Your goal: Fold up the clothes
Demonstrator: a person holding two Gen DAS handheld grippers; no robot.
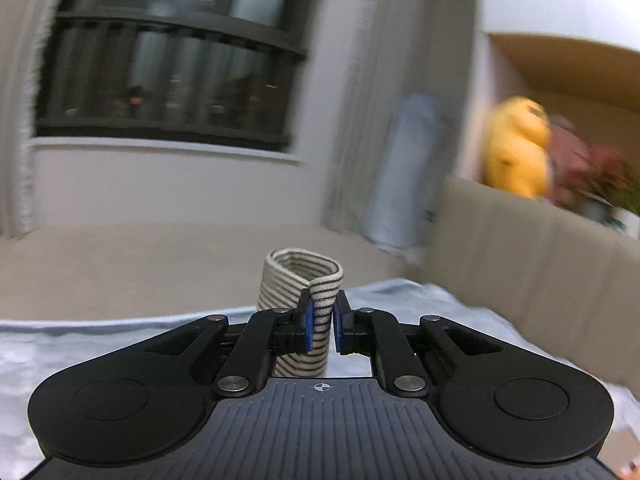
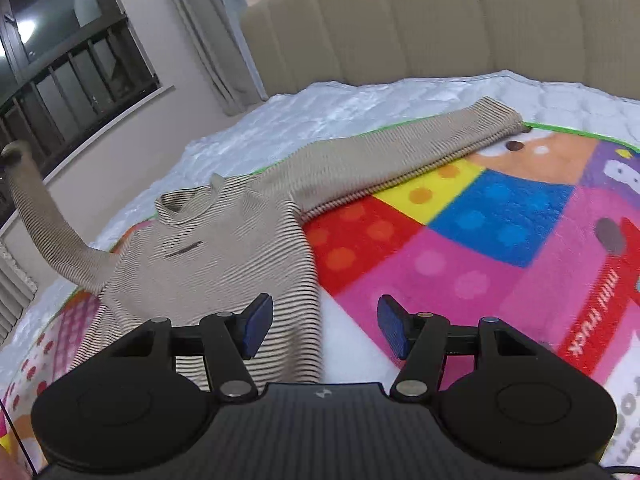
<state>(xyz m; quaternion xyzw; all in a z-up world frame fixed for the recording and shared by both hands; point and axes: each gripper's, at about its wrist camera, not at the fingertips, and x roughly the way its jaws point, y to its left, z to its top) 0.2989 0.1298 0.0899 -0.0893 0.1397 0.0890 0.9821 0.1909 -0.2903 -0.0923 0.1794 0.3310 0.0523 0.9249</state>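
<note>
Here the left hand-held gripper (image 1: 322, 322) pinches the striped sweater's cuff (image 1: 302, 280), lifted at the right view's far left, its edge cut off. The right hand-held gripper (image 2: 325, 330) hangs open above the sweater (image 2: 224, 248) on the colourful mat (image 2: 480, 240); the background blurs.

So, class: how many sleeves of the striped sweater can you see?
2. One sleeve lies flat across the colourful mat; the other sleeve is lifted, its cuff pinched in the left gripper.
</note>
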